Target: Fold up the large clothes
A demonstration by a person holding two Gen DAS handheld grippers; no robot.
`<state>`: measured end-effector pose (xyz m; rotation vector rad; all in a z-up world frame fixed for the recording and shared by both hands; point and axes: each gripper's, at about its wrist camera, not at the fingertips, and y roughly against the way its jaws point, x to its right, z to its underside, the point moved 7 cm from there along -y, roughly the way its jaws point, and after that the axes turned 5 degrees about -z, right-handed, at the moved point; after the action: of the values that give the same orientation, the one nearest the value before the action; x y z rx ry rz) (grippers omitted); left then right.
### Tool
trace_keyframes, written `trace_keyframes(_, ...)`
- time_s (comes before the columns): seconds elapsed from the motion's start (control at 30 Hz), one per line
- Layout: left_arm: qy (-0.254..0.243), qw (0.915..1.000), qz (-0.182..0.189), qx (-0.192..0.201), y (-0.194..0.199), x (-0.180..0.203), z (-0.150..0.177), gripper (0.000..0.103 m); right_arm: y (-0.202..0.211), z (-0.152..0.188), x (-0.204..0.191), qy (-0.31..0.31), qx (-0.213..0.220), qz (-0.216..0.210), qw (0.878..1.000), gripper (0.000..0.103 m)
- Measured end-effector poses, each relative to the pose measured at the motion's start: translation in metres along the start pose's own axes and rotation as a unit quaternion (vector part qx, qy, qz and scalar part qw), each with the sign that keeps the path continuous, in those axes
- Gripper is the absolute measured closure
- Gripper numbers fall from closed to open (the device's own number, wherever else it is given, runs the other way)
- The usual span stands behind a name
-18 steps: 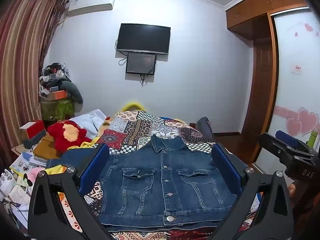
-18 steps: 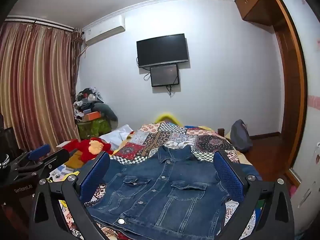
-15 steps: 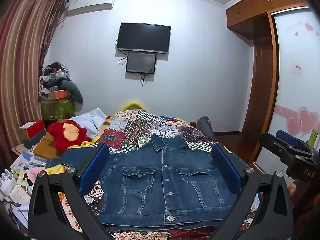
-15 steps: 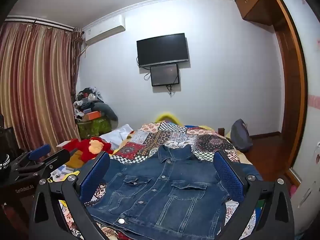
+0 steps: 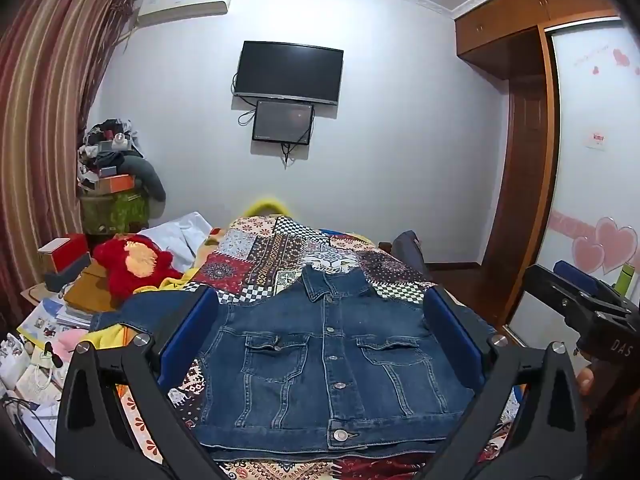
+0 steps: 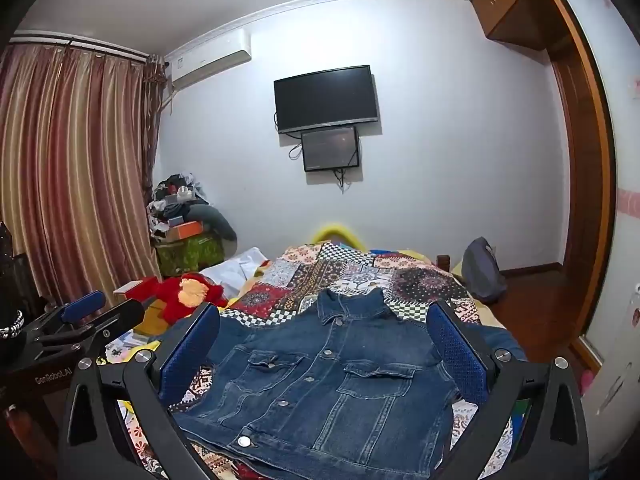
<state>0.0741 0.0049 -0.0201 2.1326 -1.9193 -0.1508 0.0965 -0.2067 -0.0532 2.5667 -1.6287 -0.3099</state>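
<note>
A blue denim jacket point(image 5: 324, 364) lies flat, front up and buttoned, on a patchwork bedspread point(image 5: 280, 252); its collar points away from me and a sleeve trails off to the left. It also shows in the right wrist view point(image 6: 332, 380). My left gripper point(image 5: 320, 336) is open and empty, held above the jacket's near hem. My right gripper point(image 6: 324, 344) is open and empty too, above the jacket from the right side. The right gripper shows at the right edge of the left wrist view point(image 5: 580, 312), and the left gripper at the left edge of the right wrist view point(image 6: 80, 320).
A red plush toy point(image 5: 136, 264) and piles of books and boxes point(image 5: 60, 312) lie left of the bed. A dark bag point(image 6: 482, 272) leans at the bed's far right. A TV point(image 5: 288, 72) hangs on the far wall. A wooden wardrobe point(image 5: 524, 160) stands right.
</note>
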Motion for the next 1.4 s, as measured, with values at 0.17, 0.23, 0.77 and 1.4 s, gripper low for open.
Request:
trace_keyframes(0.17, -0.001, 1.0, 0.0, 0.0, 0.001, 0.0015, -0.0006, 0.0, -0.0002, -0.0003, -0.0004, 0.0, -0.001, 0.001, 1.0, 0.0)
trace_keyframes(0.23, -0.002, 1.0, 0.001, -0.001, 0.0003, 0.0016, 0.0001, 0.0, -0.0004, -0.0005, -0.0006, 0.0, -0.001, 0.001, 1.0, 0.0)
trace_keyframes(0.77, -0.006, 1.0, 0.001, -0.002, -0.0027, 0.0062, 0.0005, 0.0, 0.0012, -0.0002, -0.0011, -0.001, -0.002, 0.001, 1.0, 0.0)
trace_keyframes(1.4, -0.003, 1.0, 0.0, -0.009, -0.0069, 0.0047, 0.0006, 0.0, 0.0002, 0.0007, 0.0007, -0.001, -0.004, 0.001, 1.0, 0.0)
